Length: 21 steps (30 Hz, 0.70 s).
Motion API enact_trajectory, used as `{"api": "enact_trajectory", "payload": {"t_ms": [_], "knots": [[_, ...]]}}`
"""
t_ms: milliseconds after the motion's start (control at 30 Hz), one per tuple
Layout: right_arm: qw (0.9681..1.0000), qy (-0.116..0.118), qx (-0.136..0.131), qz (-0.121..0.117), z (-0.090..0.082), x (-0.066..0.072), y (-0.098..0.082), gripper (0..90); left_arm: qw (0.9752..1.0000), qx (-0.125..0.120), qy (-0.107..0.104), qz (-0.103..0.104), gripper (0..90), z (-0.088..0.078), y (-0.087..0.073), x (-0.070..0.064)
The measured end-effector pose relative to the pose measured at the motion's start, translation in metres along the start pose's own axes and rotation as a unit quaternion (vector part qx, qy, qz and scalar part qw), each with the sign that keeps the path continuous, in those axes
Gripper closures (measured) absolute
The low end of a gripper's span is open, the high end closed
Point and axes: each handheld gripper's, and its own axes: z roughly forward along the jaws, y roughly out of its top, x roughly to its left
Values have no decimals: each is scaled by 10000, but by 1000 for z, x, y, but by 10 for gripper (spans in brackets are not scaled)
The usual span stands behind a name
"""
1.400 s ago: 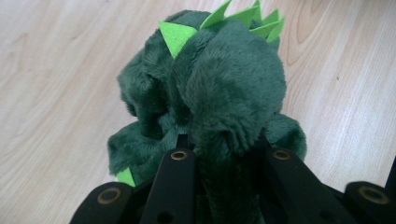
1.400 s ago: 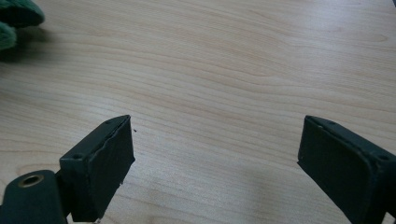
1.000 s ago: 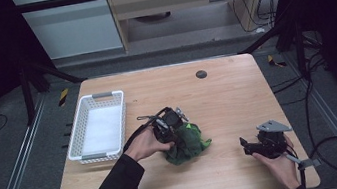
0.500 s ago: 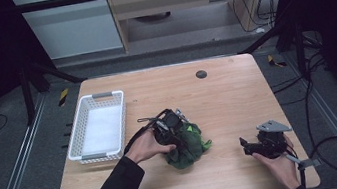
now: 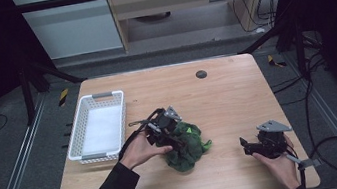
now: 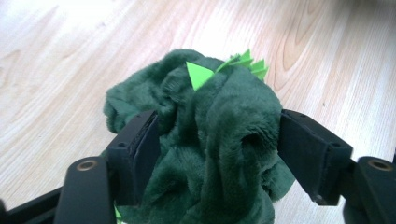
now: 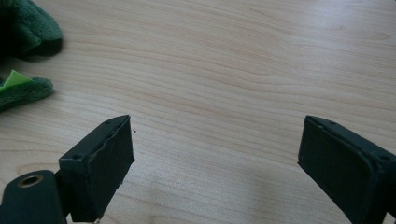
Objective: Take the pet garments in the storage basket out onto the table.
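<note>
A dark green plush toy [image 5: 187,144] with light green spikes lies crumpled at the middle front of the wooden table [image 5: 228,100]. My left gripper [image 5: 168,131] sits on its left top. In the left gripper view the toy [image 6: 224,107] bulges between both jaws, and my left gripper [image 6: 217,140] is shut on it, the pads pressing into the folds. My right gripper [image 5: 248,146] rests low near the front right, held in a hand, open over bare wood. In the right gripper view my right gripper [image 7: 215,154] holds nothing, and a bit of the toy [image 7: 23,88] shows at far left.
A white plastic basket [image 5: 76,137] stands at the table's left side, holding nothing. A small dark round spot [image 5: 201,74] marks the far edge. Cables trail off the right side of the table.
The left gripper has settled slightly lower onto the plush toy. The right gripper and the basket have stayed where they were.
</note>
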Motion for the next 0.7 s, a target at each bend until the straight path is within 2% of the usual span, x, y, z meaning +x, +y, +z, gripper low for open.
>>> {"api": "enact_trajectory", "payload": {"t_ms": [67, 100, 133, 167, 200, 233, 300, 333, 367, 467, 500, 600, 633, 667, 700], "knots": [[10000, -14, -12, 0, 0, 0, 0, 103, 9998, -150, 95, -25, 273, -4, -3, 0], [10000, -14, -12, 0, 0, 0, 0, 103, 9998, -150, 95, -25, 268, -4, -3, 0], [10000, -27, -23, -16, 0, -1, 0, 103, 9993, -307, 186, -83, 261, -9, -6, 0], [10000, -27, -23, -16, 0, -1, 0, 103, 9993, -307, 186, -83, 258, -9, -6, 0], [10000, -28, -22, -12, 0, -1, 0, 102, 9985, -463, 240, -139, 258, -14, -10, -1], [10000, -28, -22, -12, 0, -1, 0, 102, 9985, -463, 240, -139, 257, -14, -10, -1], [10000, -24, -27, -5, 0, -1, 0, 102, 9975, -612, 306, -174, 257, -18, -15, -2], [10000, -25, -30, 4, 0, -1, 0, 102, 9960, -792, 342, -225, 257, -22, -20, -4], [10000, -25, -30, 4, 0, -1, 0, 102, 9960, -792, 342, -225, 256, -22, -20, -4], [10000, -22, -35, 26, -1, -1, 0, 100, 9924, -1095, 422, -364, 256, -29, -31, -8], [10000, -22, -35, 26, -1, -1, 0, 100, 9924, -1095, 422, -364, 257, -29, -31, -8], [10000, -26, -39, 37, -1, -1, 0, 99, 9884, -1361, 456, -505, 258, -34, -43, -10], [10000, -26, -39, 37, -1, -1, 0, 99, 9884, -1361, 456, -505, 261, -34, -43, -10], [10000, -32, -45, 29, -1, -1, 0, 99, 9855, -1509, 524, -577, 267, -37, -50, -12], [10000, -32, -47, 23, -1, -1, 0, 98, 9839, -1574, 577, -614, 269, -38, -54, -12]]}}
